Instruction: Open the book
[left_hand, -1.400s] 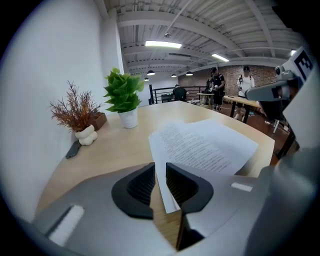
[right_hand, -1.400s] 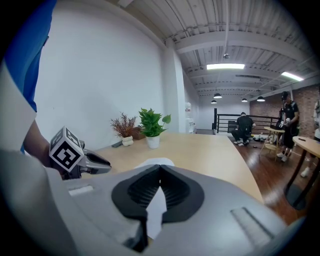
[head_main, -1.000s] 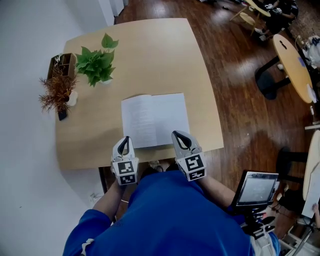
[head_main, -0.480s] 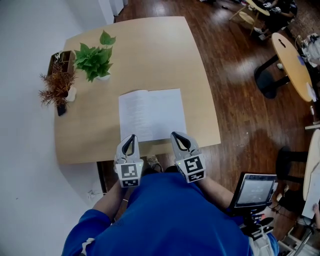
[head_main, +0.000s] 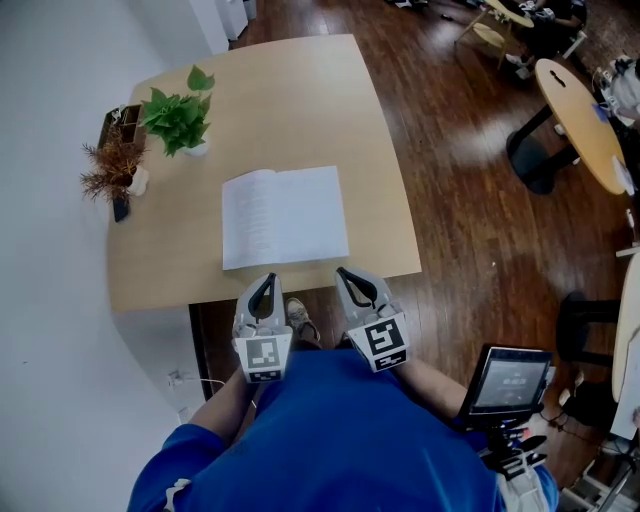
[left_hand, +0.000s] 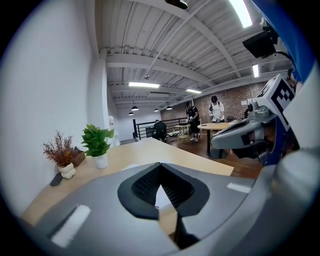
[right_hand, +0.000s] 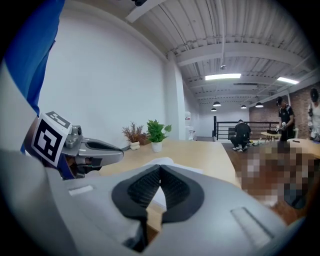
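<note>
While the left gripper (head_main: 264, 282) and right gripper (head_main: 346, 274) are being held off the table (head_main: 300, 100), jaws pressed together empty, the open book (head_main: 283, 216) is being left unweighted and could spring shut.

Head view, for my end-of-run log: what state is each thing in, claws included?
book, open, flat on the table, pages up
left claw, shut, empty, clear of the book
right claw, shut, empty, clear of the book
green plant, upright in its white pot
dried plant, upright in its white vase
</note>
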